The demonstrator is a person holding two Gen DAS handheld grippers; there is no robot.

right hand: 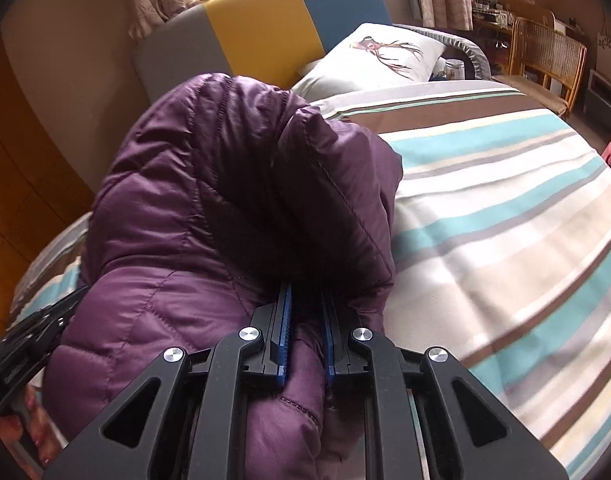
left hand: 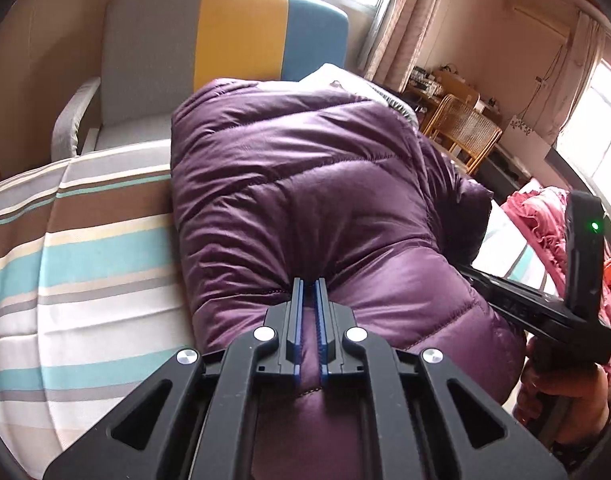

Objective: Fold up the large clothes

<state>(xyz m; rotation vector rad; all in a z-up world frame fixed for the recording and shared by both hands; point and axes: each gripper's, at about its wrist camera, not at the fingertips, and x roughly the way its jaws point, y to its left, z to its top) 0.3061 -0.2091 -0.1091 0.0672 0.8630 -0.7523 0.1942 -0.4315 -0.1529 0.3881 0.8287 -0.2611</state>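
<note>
A puffy purple quilted jacket [left hand: 305,184] lies bunched on a striped bed [left hand: 85,248]. My left gripper [left hand: 308,282] is shut on a fold of the jacket, with fabric pinched between its blue pads. My right gripper [right hand: 305,288] is shut on another thick fold of the same jacket [right hand: 209,208], which bulges between and over its fingers. The right gripper's body also shows in the left wrist view [left hand: 545,304] at the jacket's right side. The left gripper shows at the left edge of the right wrist view [right hand: 21,344].
The bed has a grey, yellow and blue headboard [left hand: 233,36] and a white pillow [right hand: 377,56]. A wicker chair [left hand: 461,132] and a cluttered desk stand beyond the bed. A pink ruffled cloth [left hand: 545,216] lies at the right.
</note>
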